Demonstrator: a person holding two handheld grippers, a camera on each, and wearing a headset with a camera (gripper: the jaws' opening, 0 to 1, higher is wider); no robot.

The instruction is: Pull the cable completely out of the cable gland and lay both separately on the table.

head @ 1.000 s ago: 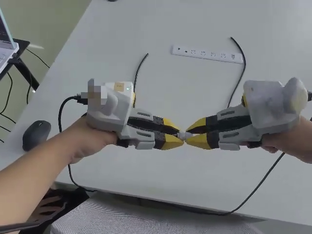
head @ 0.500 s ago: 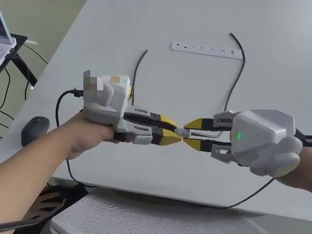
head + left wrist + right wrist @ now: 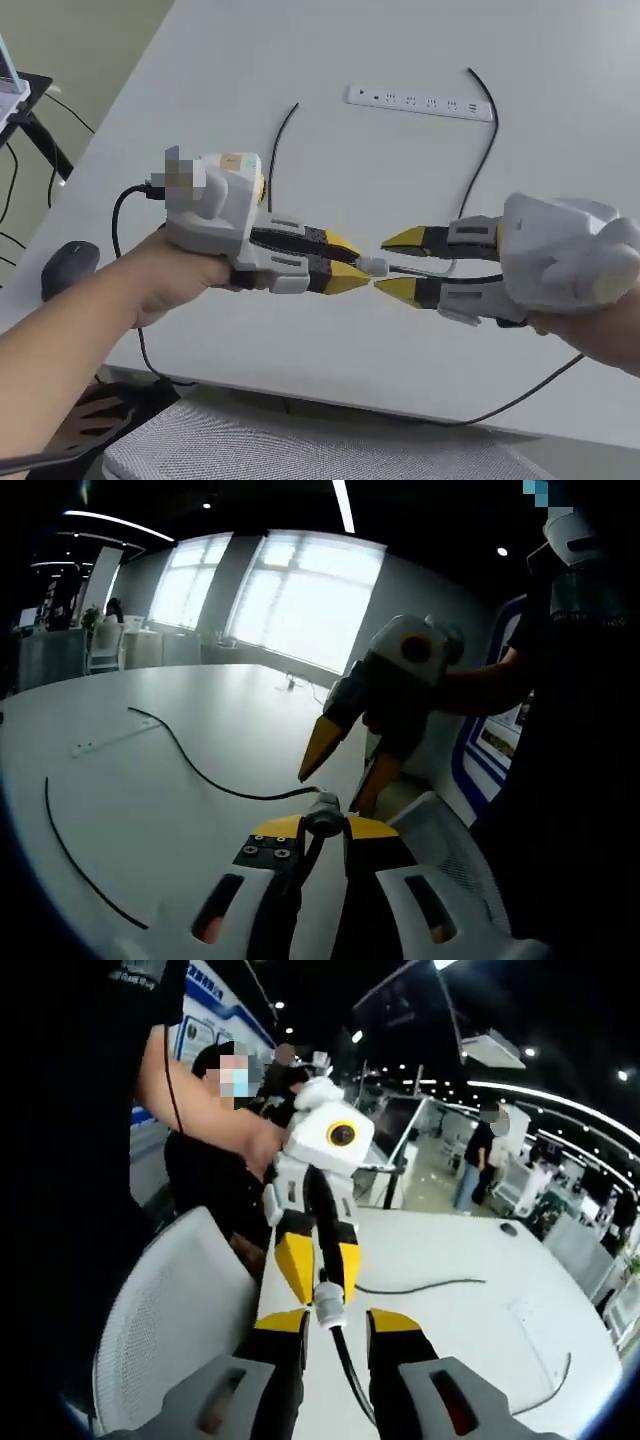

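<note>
The small grey cable gland (image 3: 370, 267) is held above the table's near edge, and my left gripper (image 3: 362, 272) is shut on it. A thin black cable (image 3: 425, 271) leaves the gland and runs back between the jaws of my right gripper (image 3: 386, 265), which are spread open on either side of it without touching. In the left gripper view the gland (image 3: 323, 810) sits between the yellow tips of the left gripper (image 3: 322, 827), and the cable (image 3: 200, 775) trails off across the table. In the right gripper view the cable (image 3: 345, 1360) passes between the right gripper (image 3: 338, 1322) jaws.
A white power strip (image 3: 420, 103) lies at the back of the white table (image 3: 300, 60). A second short black cable (image 3: 280, 150) lies left of centre. A mouse (image 3: 70, 268) sits at the left edge and a white mesh chair (image 3: 250, 440) stands below the front edge.
The right gripper's jaws, closed against the gland a second ago, have spread apart and the gripper has rolled. The left gripper has kept its hold and drifted slightly left.
</note>
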